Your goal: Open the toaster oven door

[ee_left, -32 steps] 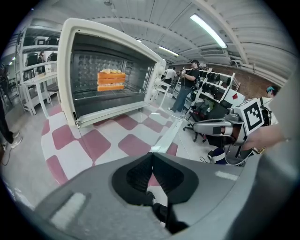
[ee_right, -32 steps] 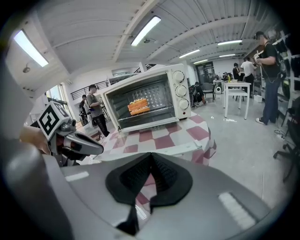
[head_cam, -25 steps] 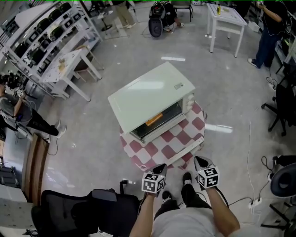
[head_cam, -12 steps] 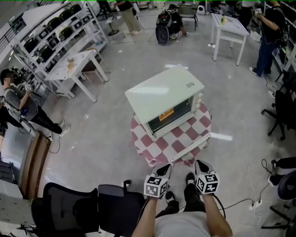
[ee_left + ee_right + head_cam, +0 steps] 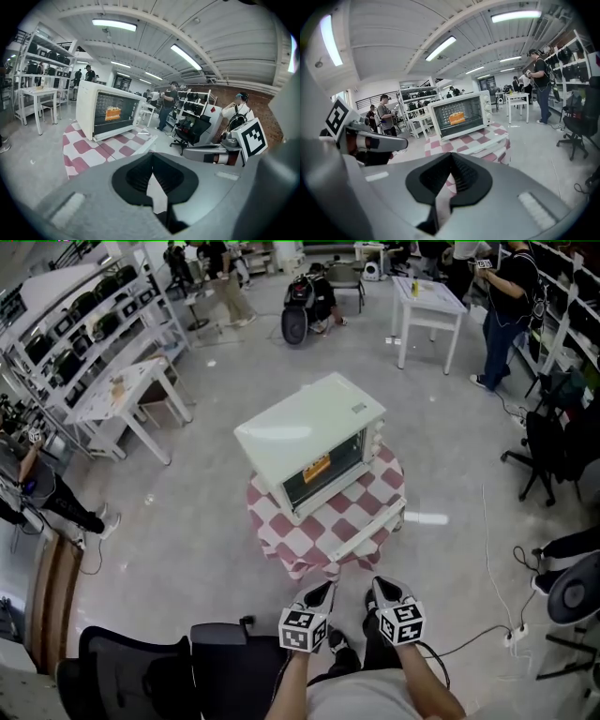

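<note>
The toaster oven (image 5: 314,442) sits just above the middle of the head view, on a small table (image 5: 281,540) draped in a red-and-white checked cloth. Its door (image 5: 323,468) is shut and faces the lower right.

We judge the oven to be a light sheet-metal box that could slide on the cloth if pulled hard. The door is a stiff, dark glass pane in a cream frame, so we should not knock it. It probably hinges along its bottom edge and swings down towards us. No view shows the handle clearly. We expect it along the door's top edge, and that is where we would hook or pinch, pulling gently outwards and down.

The body is smooth, cream and boxy, with flat faces and rounded corners. A column of knobs (image 5: 489,110) stands at the right of the front. An orange patch (image 5: 457,117) shows at the glass, but we cannot tell whether it is on the pane or behind it. A long white bar (image 5: 367,529) lies along the cloth's near edge.

At the bottom of the head view, the left gripper (image 5: 323,589) and right gripper (image 5: 379,585) are held side by side, well apart from the oven. Each gripper's own view shows its ribbed dark jaws clenched together on nothing. The floor around is pale polished concrete.
</note>
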### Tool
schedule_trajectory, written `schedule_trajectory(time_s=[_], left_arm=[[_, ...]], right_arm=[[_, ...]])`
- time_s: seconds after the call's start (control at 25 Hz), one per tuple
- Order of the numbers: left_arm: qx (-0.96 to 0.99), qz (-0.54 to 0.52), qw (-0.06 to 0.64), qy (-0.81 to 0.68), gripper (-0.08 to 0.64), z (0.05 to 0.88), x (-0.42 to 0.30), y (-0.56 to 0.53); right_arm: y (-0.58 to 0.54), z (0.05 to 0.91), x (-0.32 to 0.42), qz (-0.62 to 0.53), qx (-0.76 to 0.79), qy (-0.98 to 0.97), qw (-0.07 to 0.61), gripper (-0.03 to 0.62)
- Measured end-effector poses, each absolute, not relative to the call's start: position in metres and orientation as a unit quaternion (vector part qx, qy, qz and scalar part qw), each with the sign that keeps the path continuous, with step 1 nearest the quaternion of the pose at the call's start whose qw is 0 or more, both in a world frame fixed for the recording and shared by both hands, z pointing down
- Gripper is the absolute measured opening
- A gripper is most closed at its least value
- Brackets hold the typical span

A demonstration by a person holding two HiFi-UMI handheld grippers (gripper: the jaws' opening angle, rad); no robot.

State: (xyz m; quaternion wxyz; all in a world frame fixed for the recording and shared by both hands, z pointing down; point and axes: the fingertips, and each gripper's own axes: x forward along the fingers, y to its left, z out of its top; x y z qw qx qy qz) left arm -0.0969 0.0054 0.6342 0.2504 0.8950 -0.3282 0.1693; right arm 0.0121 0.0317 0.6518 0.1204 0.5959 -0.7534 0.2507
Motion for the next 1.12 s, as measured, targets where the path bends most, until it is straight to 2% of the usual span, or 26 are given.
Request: schedule_trajectory(time_s=[0.76,1.12], left_arm=[[0.909,0.172,0.246,-0.291,0.002,0.635,-0.071,0.013],[0.902,0.157,0.261,-0.306,0.002,0.633,-0.083,0.008]], right_arm=[[0.052,0.639,0.002,0.213,0.615,-0.750,0.119,-0.002],[0.049,0.640,-0.014,0.212,0.603,-0.759,0.121,-0.002]])
